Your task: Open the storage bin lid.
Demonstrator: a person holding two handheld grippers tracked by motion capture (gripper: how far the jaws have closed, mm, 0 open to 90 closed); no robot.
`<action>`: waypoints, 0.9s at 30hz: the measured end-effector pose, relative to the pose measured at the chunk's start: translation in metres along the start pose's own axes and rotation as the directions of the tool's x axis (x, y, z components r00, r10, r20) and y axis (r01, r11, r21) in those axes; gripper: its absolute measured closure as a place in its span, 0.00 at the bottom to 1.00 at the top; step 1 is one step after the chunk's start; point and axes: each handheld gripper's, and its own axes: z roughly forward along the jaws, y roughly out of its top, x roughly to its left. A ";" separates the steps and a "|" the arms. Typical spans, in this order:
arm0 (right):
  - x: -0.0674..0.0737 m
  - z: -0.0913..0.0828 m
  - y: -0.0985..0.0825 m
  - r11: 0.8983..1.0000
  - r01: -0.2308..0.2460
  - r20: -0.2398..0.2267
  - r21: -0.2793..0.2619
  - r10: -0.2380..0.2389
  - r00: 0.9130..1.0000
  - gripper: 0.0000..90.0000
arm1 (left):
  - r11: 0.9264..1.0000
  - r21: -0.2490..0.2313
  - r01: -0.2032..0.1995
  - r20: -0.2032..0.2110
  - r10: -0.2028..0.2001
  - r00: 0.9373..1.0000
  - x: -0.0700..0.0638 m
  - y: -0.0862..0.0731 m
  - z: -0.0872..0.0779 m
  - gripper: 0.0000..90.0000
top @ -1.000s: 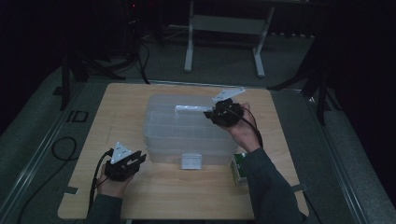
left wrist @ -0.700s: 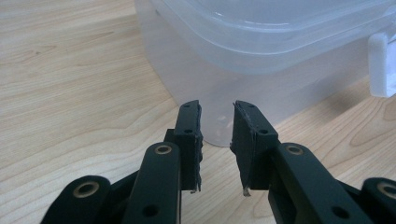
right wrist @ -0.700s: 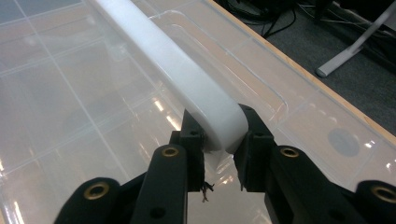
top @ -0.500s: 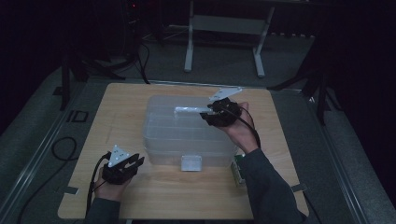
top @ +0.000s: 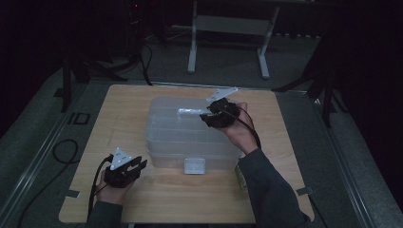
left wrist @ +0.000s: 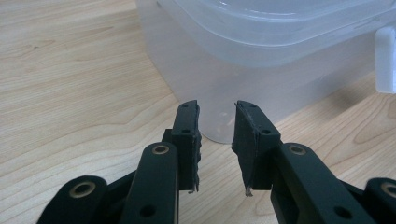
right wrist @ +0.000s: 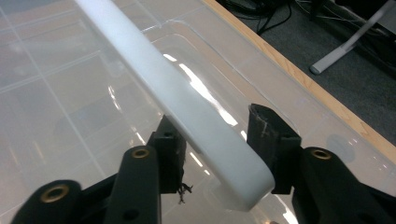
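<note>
At the near left of the table (top: 157, 209), the left gripper (top: 127, 169) rests low on the wood, its jaws apart with nothing between them. They have just been opening a little. In the left gripper view it (left wrist: 216, 135) points at the near left corner of the clear plastic box (left wrist: 261, 60), close to the wall but not touching it.

The box (top: 190, 137) sits in the middle of the table, its lid on and a white latch (top: 195, 166) on its near side.

Farther back, on the right of the lid, the right gripper (top: 207, 115) lies over a white bar (top: 190, 112). In the right gripper view the bar (right wrist: 187, 112) runs between the jaws (right wrist: 215, 135), which have just been closing. A gap shows on the right side, so the bar is not clamped.
</note>
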 end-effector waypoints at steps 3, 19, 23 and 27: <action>0.002 0.000 0.000 1.000 0.021 0.012 0.000 -0.021 1.000 0.68 | 1.000 0.000 0.003 0.006 -0.003 1.000 -0.001 0.000 0.000 0.78; 0.003 0.000 0.000 0.995 0.102 0.018 -0.006 -0.102 0.995 0.75 | 1.000 -0.007 0.012 0.028 -0.012 1.000 -0.002 0.001 0.001 0.75; 0.002 0.000 0.001 0.995 0.098 0.011 -0.005 -0.098 0.995 0.75 | 1.000 -0.010 0.016 0.032 -0.016 0.999 -0.002 0.001 0.001 0.75; 0.000 -0.001 0.002 0.995 0.100 0.009 -0.008 -0.100 0.995 0.75 | 1.000 -0.013 0.020 0.034 -0.020 0.999 -0.002 0.002 0.000 0.75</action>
